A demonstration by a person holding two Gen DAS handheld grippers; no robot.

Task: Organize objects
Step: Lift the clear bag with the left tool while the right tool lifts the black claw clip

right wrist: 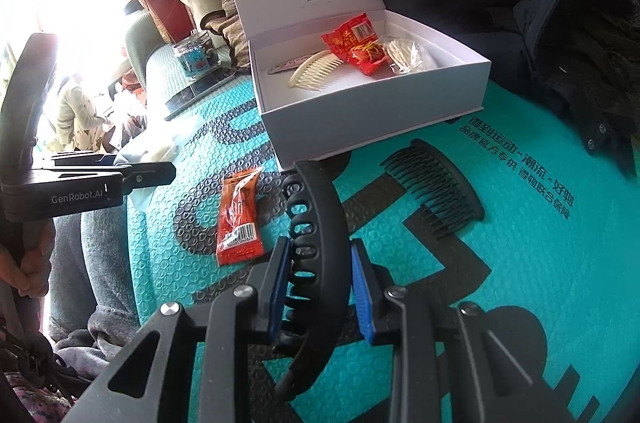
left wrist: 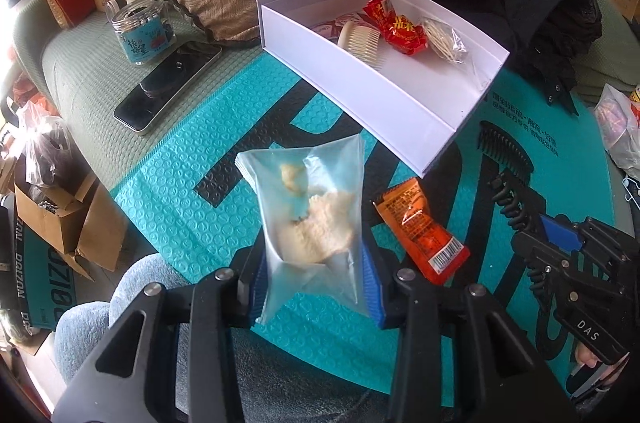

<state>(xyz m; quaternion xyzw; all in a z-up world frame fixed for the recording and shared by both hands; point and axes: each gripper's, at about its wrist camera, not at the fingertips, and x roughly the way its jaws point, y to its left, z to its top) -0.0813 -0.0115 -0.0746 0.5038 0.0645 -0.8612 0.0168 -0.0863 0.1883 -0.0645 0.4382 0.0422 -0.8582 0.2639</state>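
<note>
Two hand-held grippers work over a teal bubble-textured mat (left wrist: pixel 168 191) with large black lettering. Low in the left wrist view, the left hand-held gripper (left wrist: pixel 316 287) has its blue pads pressed against the sides of a clear plastic bag (left wrist: pixel 312 207) with pale crumbly food inside — the bag stands up out of the grip toward the middle of the frame. Just right of it an orange snack packet (left wrist: pixel 424 227) lies flat on the mat. At the bottom centre of the right wrist view, the right hand-held gripper (right wrist: pixel 320 291) is clamped on a black hair clip (right wrist: pixel 316 243), a long curved one with looped teeth. A black comb (right wrist: pixel 436 183) lies on the mat to the upper right of the clip, apart from it. Above centre in both views sits an open white box (left wrist: pixel 400 103), lid tilted back, holding a cream comb (left wrist: pixel 360 43), red snack packets (left wrist: pixel 400 27) and a small clear bag of cotton swabs (left wrist: pixel 444 39). In the upper left of the left view, a lidded clear jar (left wrist: pixel 142 27) stands just beside a dark phone (left wrist: pixel 168 87) — both off the mat, on pale green fabric.
</note>
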